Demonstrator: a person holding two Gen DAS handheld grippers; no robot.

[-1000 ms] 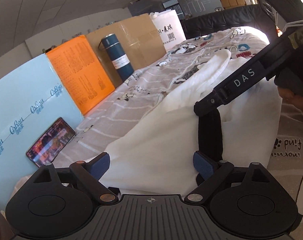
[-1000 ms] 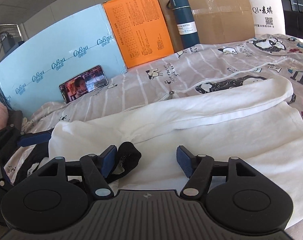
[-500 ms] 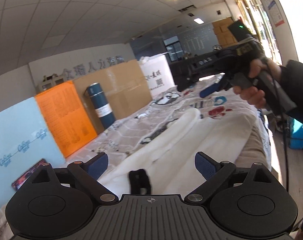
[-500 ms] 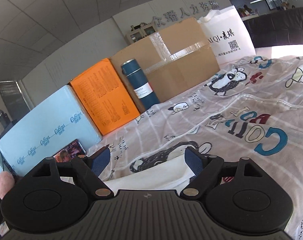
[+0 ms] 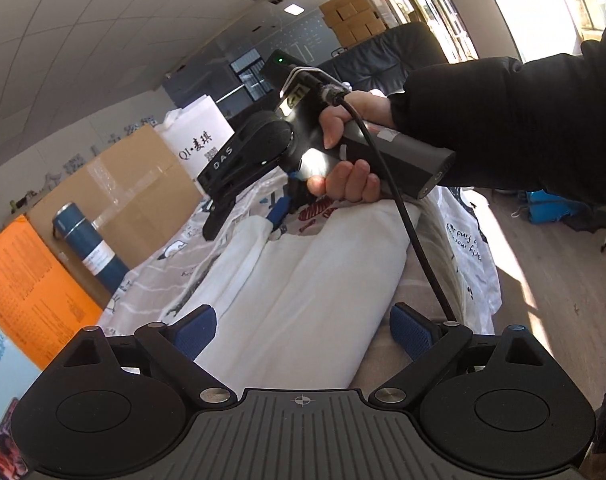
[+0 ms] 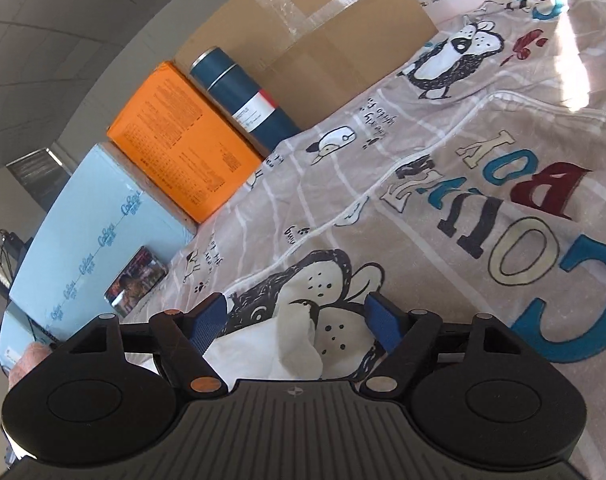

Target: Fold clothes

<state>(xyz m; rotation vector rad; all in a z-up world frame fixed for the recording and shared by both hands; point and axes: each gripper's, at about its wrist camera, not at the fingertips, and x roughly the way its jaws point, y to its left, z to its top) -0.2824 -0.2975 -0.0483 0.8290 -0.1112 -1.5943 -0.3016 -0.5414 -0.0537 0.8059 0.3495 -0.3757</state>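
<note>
Folding looks partway along: the white garment (image 5: 303,304) lies on the printed bedsheet (image 6: 483,200), one long edge rolled over. My left hand-held gripper (image 5: 303,330) hangs wide above its near end; my right hand-held gripper (image 6: 297,322), also wide, straddles a corner (image 6: 295,340), so closing there seems next. Boxes (image 6: 323,32), a bottle (image 6: 247,96) and a phone (image 6: 137,280) line the far side.

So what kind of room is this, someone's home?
More likely an office or storeroom: grid ceiling panels, stacked cartons at the back, and a taped cardboard box beside the sheet-covered table.
</note>
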